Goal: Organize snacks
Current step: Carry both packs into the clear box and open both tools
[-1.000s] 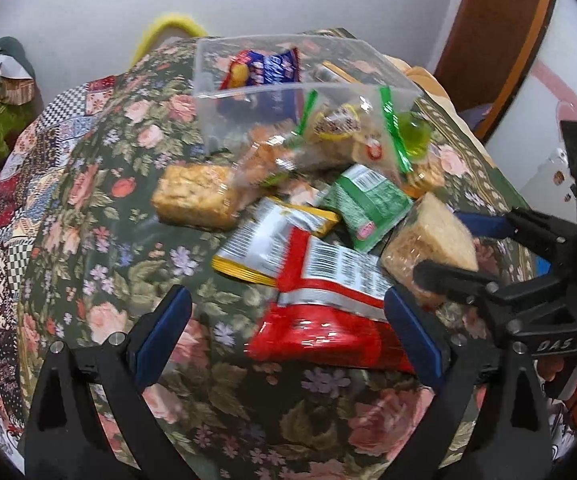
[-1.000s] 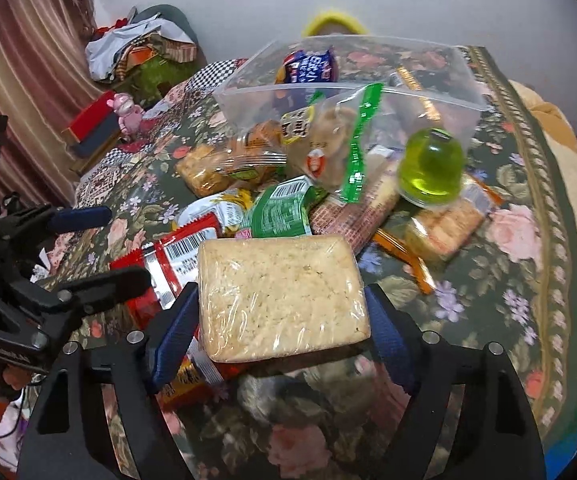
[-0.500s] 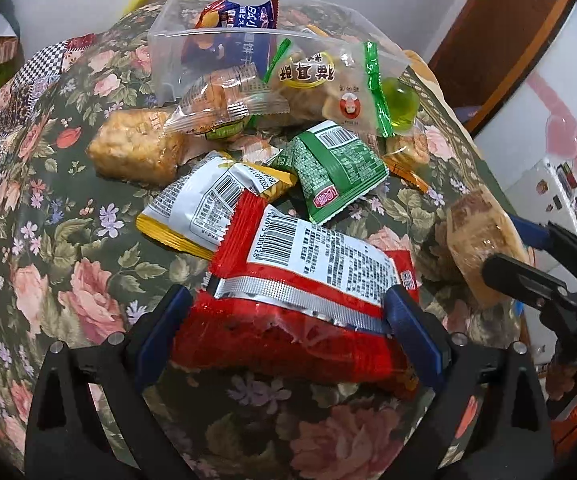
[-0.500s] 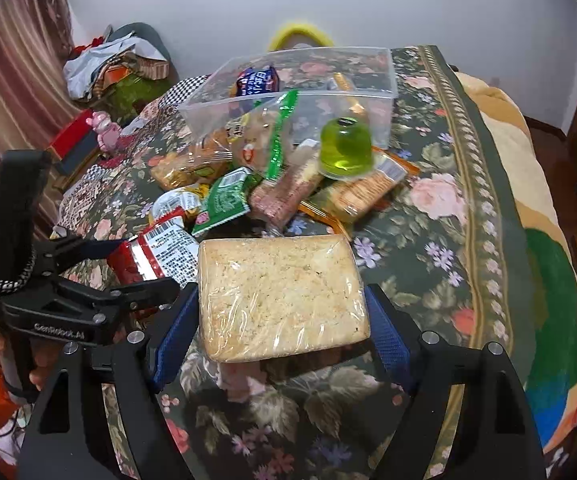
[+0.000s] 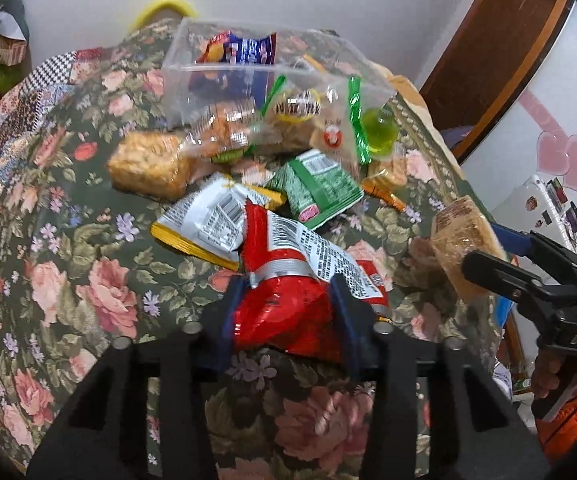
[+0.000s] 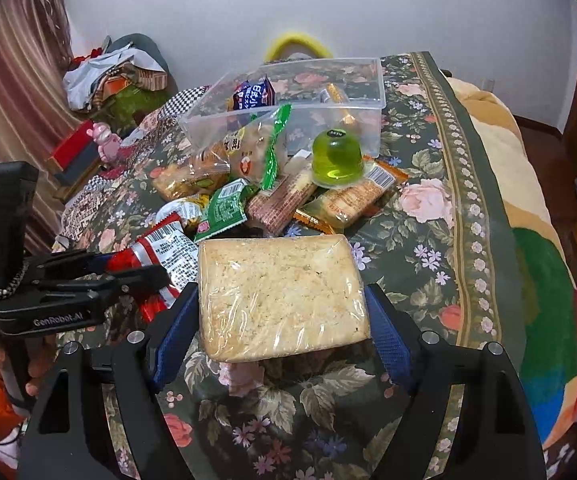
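Tools (image 5: 288, 300) (image 6: 282, 320) clamped (packet (image 5: 284, 304), cake (image 6: 280, 296))

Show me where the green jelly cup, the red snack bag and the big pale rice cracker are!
green jelly cup (image 6: 337, 157), right wrist view, its dome
red snack bag (image 5: 288, 308), left wrist view, crumpled middle
big pale rice cracker (image 6: 282, 296), right wrist view, flat top

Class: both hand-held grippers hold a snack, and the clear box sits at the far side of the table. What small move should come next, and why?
Probably carry the right hand-held gripper forward over the pile to the clear box and drop its rice cake in. The box is open and mostly unfilled. The left hand-held gripper is shut on the red packet and can follow.
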Available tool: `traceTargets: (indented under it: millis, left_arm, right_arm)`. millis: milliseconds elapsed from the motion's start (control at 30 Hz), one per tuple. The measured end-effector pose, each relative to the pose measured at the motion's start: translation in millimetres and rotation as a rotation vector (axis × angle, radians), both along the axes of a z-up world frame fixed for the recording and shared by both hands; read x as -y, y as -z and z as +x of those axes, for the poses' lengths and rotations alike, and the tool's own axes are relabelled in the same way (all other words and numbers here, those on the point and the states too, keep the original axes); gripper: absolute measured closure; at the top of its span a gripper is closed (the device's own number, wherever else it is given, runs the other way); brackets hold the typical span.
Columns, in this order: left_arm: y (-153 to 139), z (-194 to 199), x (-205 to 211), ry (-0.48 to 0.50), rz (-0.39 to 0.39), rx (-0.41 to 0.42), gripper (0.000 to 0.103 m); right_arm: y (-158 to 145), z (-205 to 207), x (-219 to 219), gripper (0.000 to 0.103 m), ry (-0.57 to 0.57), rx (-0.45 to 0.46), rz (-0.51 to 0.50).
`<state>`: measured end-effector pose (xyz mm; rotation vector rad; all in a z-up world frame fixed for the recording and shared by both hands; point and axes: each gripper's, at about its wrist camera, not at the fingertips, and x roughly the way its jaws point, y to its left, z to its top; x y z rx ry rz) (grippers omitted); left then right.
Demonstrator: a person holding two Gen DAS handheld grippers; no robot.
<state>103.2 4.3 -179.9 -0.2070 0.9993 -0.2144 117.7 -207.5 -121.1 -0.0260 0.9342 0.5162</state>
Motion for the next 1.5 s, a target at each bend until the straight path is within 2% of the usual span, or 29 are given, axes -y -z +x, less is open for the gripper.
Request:
traceTargets:
  millis: [200, 400, 767, 1167, 1300, 1500]
  left_arm:
    - [-21, -12, 5, 0.005, 0.069, 0.066, 0.069]
    - [-45, -15, 4, 0.003, 0.081, 0.125, 0.077]
    - [-89, -2, -10, -0.026, 0.131, 0.246, 0.078]
    - [-124, 52, -29, -0.096, 0.148, 0.357, 0.078]
    - [-122, 78, -37, -0.114, 0.139, 0.350, 0.078]
    - [-102, 121, -49, -0.145, 0.139, 0.314, 0.078]
  right_arm:
    - [-8, -2, 1, 0.025, 0.005, 0.023, 0.016]
    - [-18, 0, 2, 0.025, 0.010, 0.053, 0.027]
    - [-39, 12, -8, 0.025, 0.003, 0.120, 0.031]
    - [-69, 51, -17, 0.025, 0.022, 0.219, 0.048]
    - [-72, 69, -20, 0.025, 0.032, 0.231, 0.052]
    - [-69, 93, -28, 0.025, 0.043, 0.232, 0.042]
